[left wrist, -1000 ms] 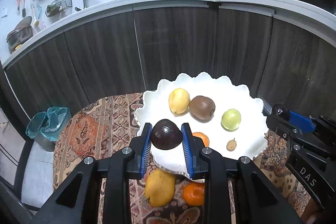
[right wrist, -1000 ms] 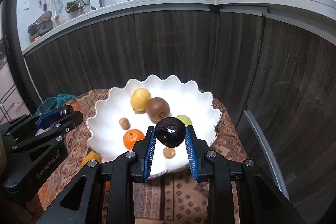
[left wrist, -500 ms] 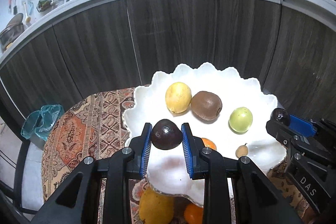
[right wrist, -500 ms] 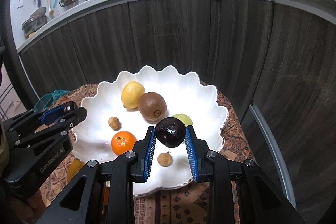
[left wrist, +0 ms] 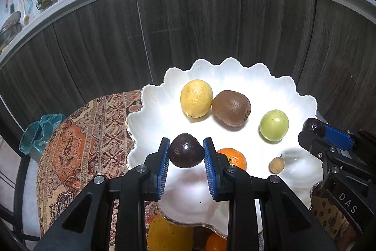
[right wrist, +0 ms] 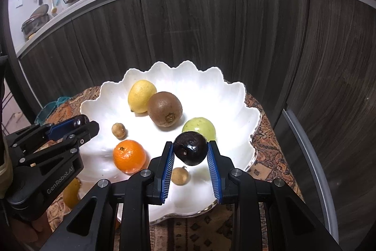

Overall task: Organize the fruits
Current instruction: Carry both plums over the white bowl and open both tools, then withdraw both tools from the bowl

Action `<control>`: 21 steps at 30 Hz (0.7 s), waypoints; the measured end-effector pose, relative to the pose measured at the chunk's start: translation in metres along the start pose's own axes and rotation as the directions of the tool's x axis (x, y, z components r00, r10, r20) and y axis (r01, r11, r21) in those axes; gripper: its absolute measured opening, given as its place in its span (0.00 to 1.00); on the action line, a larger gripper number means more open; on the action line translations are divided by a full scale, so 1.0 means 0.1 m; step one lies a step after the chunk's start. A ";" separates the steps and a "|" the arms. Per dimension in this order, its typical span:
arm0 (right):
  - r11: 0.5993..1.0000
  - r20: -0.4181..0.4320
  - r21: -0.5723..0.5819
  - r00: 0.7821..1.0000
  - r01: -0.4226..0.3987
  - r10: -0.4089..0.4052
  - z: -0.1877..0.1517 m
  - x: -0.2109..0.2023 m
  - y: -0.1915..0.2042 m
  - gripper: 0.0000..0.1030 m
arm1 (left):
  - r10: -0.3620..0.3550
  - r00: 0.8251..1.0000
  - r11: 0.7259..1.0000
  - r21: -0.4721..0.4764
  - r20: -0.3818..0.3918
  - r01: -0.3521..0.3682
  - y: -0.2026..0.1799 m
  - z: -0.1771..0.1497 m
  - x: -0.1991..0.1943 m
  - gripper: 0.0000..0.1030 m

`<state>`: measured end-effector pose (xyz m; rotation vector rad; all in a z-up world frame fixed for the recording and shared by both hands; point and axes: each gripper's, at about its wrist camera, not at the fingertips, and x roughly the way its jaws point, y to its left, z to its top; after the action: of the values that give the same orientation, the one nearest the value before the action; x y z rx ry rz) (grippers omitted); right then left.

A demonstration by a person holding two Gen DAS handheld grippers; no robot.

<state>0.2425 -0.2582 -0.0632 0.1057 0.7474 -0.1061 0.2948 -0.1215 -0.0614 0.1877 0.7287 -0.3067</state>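
A white scalloped bowl [left wrist: 235, 69] [right wrist: 230, 95] on a patterned cloth holds a lemon [left wrist: 196, 98] [right wrist: 141, 96], a kiwi [left wrist: 231, 108] [right wrist: 165, 109], a green fruit [left wrist: 274, 125] [right wrist: 199, 128], an orange [left wrist: 235, 158] [right wrist: 129, 156] and two small brown fruits [left wrist: 276, 165] [right wrist: 119, 130] [right wrist: 179, 175]. My left gripper [left wrist: 186, 152] is shut on a dark purple fruit [left wrist: 186, 150] above the bowl's near left part. My right gripper [right wrist: 190, 153] is shut on another dark purple fruit [right wrist: 190, 151] above the bowl's near right part.
A yellow fruit [left wrist: 169, 235] and another orange [left wrist: 215, 242] lie on the cloth [left wrist: 82, 145] in front of the bowl. Dark wood cabinets [left wrist: 188, 27] stand close behind the table. A teal bin [left wrist: 40, 131] stands on the floor at left.
Both grippers have moved forward and over the bowl with their dark fruits still held. The bowl now looks larger and nearer in both views.
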 end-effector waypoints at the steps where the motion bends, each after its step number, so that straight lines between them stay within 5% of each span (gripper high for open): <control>1: 1.000 0.000 0.001 1.000 0.000 0.000 0.00 0.01 0.00 0.29 | 0.002 1.000 1.000 0.001 0.001 -0.002 0.00 0.00 0.00 0.29; 7: 1.000 0.007 0.002 1.000 0.005 -0.005 0.00 -0.02 -0.01 0.30 | 0.025 0.999 1.000 0.002 0.023 -0.026 -0.01 0.00 -0.05 0.51; 9: 1.000 0.010 0.006 1.000 0.008 -0.008 0.00 -0.03 -0.02 0.38 | 0.033 0.999 0.999 0.000 0.027 -0.033 -0.01 -0.01 -0.07 0.60; 11: 1.000 0.026 0.012 0.999 0.021 -0.021 0.00 -0.07 -0.03 0.63 | 0.041 0.998 0.999 0.005 0.038 -0.042 -0.02 -0.02 -0.10 0.64; 14: 0.999 0.063 0.007 0.997 0.053 -0.053 0.01 -0.16 -0.04 0.81 | 0.052 0.997 0.999 0.005 0.057 -0.052 -0.02 -0.02 -0.15 0.72; 21: 0.995 0.096 0.030 0.991 0.091 -0.094 0.03 -0.28 -0.11 0.86 | 0.069 0.992 0.997 0.012 0.107 -0.071 -0.03 0.00 -0.32 0.88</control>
<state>0.2228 -0.2683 -0.0425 0.0894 0.6537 -0.2080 0.2713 -0.1179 -0.0396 0.2097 0.6127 -0.2537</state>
